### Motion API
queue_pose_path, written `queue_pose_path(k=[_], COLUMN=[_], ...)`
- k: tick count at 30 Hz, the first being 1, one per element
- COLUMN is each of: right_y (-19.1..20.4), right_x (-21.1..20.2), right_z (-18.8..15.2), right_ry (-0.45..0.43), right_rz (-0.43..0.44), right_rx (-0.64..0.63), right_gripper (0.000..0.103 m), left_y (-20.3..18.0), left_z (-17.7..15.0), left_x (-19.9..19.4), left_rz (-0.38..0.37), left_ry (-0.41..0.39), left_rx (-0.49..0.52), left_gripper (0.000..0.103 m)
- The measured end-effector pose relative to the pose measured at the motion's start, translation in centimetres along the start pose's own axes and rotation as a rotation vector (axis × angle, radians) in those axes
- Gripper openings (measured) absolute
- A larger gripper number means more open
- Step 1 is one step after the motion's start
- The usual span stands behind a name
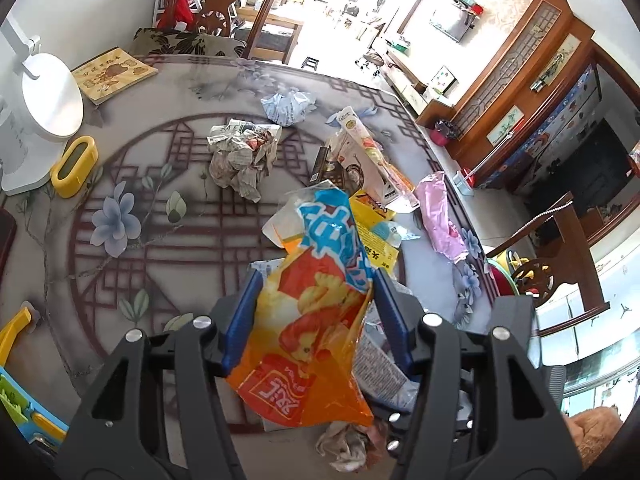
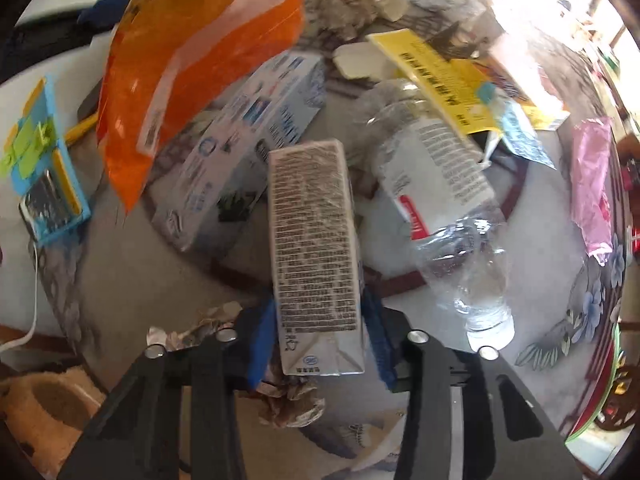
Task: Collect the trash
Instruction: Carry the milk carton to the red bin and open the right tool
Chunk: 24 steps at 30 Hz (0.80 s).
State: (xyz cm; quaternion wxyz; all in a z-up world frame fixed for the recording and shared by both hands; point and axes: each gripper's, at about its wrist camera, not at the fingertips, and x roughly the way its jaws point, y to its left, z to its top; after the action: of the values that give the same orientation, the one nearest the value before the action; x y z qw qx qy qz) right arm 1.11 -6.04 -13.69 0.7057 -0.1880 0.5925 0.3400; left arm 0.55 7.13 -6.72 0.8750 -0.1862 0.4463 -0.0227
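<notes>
My left gripper (image 1: 318, 280) is shut on an orange and blue snack bag (image 1: 316, 320), which hangs crumpled between the blue pads above the table (image 1: 140, 184). The right wrist view shows the same bag (image 2: 192, 60) at upper left. My right gripper (image 2: 320, 304) points steeply down, shut on a small grey drink carton (image 2: 312, 240) with printed text, one pad against each side. Beside the carton lie a clear plastic bottle (image 2: 448, 200) and a blue-white box (image 2: 240, 140). More trash sits beyond: a yellow packet (image 1: 376, 232), a pink wrapper (image 1: 440, 212), crumpled newspaper (image 1: 240, 156) and crumpled blue-white paper (image 1: 288, 106).
A white lamp base (image 1: 52, 96), a yellow holder (image 1: 74, 166) and a book (image 1: 114, 74) stand at the table's left. A wooden chair (image 1: 224, 12) is behind the far edge. A blue toy board (image 2: 48, 168) lies left; a paper wad (image 2: 288, 400) lies under my right gripper.
</notes>
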Motion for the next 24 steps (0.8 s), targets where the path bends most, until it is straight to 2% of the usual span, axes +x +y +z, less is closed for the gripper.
queue_pose_path(k=[3,10,17,24], right_y=[-1.4,-5.2,-11.4,-20.6], right_x=[-3.3,-9.2,-12.1,-14.9], right_z=[0.4,-0.6,-5.2,-12.8], right_ry=[-0.100,-0.274,-0.346,-0.386], right_rz=[0.056,0.064,0.037,-0.072], right_rx=[0.070,0.225,0.406,0.639], right_gripper=[0.036,0.036,0.036,0.036], left_y=[-0.2,-1.9,-6.7,-13.3], left_z=[0.3,0.8,0.5,-0.4], left_x=[-0.4,-0.6,1.4,4.0], left_rz=[0.003,-0.003,-0.045,-0.104], left_ry=[-0.013,-0.023,0.020,0.068], left_rx=[0.002,0.029,0.103,0.190], left_gripper=[0.055,0.055,0.055,0.055])
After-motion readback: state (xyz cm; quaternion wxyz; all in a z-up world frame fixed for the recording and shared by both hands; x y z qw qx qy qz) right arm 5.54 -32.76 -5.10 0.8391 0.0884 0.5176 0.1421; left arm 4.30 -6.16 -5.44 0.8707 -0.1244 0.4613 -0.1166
